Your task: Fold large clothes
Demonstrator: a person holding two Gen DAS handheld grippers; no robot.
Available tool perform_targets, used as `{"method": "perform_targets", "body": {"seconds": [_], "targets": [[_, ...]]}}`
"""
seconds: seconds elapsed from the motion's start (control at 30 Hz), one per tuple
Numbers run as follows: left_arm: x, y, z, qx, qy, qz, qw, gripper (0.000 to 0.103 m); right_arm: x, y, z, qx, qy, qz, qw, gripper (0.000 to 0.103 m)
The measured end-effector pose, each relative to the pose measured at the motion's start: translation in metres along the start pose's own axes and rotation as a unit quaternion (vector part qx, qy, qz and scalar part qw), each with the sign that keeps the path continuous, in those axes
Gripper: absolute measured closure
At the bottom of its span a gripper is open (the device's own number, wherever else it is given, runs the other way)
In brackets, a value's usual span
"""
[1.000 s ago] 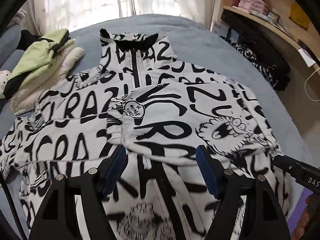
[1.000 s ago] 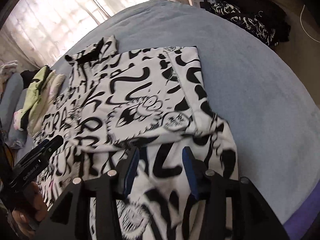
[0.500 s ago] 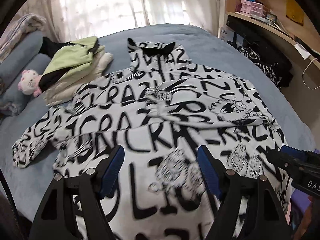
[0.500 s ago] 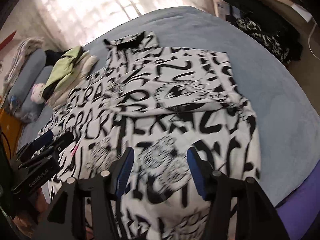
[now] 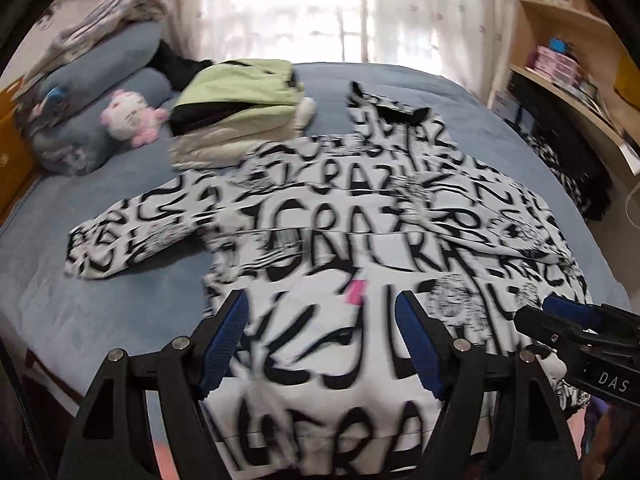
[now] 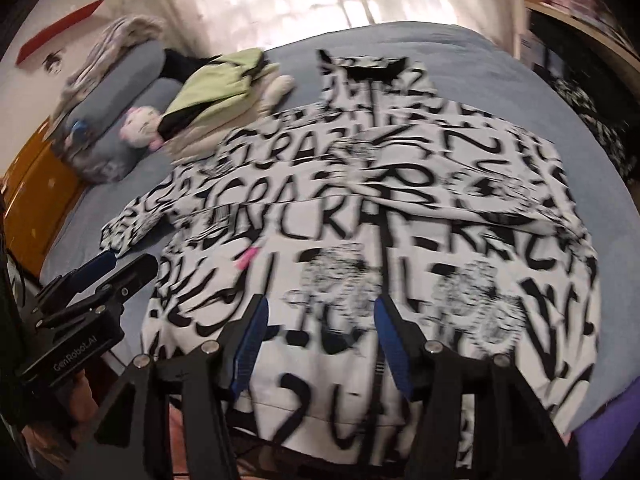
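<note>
Fingers on both your grippers stand apart and hold nothing: left gripper point(image 5: 320, 340) wide, right gripper point(image 6: 318, 338) about half open, both angled down over the near hem of the printed jacket point(image 5: 360, 240). That jacket lies flat mid-bed point(image 5: 100, 320), collar at 12 o'clock, right sleeve already folded across the chest, left sleeve point(image 5: 132, 236) still flung out toward 9 o'clock. You look to be between folds, so next probably calls for pinching that loose sleeve and laying it across; folded clothes point(image 5: 236, 112) sit at 11 o'clock.
</note>
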State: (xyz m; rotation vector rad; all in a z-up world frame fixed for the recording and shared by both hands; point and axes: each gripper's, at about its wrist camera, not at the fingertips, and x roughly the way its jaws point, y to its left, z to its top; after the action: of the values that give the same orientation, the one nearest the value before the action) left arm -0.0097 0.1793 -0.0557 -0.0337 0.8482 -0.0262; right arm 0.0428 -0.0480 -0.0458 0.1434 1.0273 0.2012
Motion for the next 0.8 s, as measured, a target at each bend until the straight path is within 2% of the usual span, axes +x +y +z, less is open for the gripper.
{"method": "perform_targets", "body": {"seconds": [0.2,0.37,0.5,0.63,0.7,0.8], "targets": [[0.012,0.057,-0.001,-0.048,0.011,0.01,0.9987,0.028,0.018,0.048,0.012,-0.057,-0.003,-0.022,0.998,0.048],[0.036,0.104,0.0,-0.078,0.029,-0.005,0.9965,0.028,0.042,0.074,0.026,-0.075,0.003,-0.027,0.997,0.048],[0.055,0.143,0.003,-0.109,0.036,-0.032,0.9929,0.028,0.063,0.089,0.04,-0.078,0.0,-0.031,0.996,0.048],[0.083,0.193,0.001,-0.153,0.039,-0.066,0.9852,0.028,0.087,0.107,0.062,-0.081,-0.02,-0.046,0.995,0.048],[0.1,0.218,-0.002,-0.182,0.045,-0.088,0.9783,0.028,0.102,0.116,0.073,-0.079,-0.024,-0.05,0.995,0.048],[0.127,0.257,-0.009,-0.23,0.053,-0.097,0.9669,0.028,0.122,0.129,0.085,-0.084,-0.025,-0.053,0.995,0.048]]}}
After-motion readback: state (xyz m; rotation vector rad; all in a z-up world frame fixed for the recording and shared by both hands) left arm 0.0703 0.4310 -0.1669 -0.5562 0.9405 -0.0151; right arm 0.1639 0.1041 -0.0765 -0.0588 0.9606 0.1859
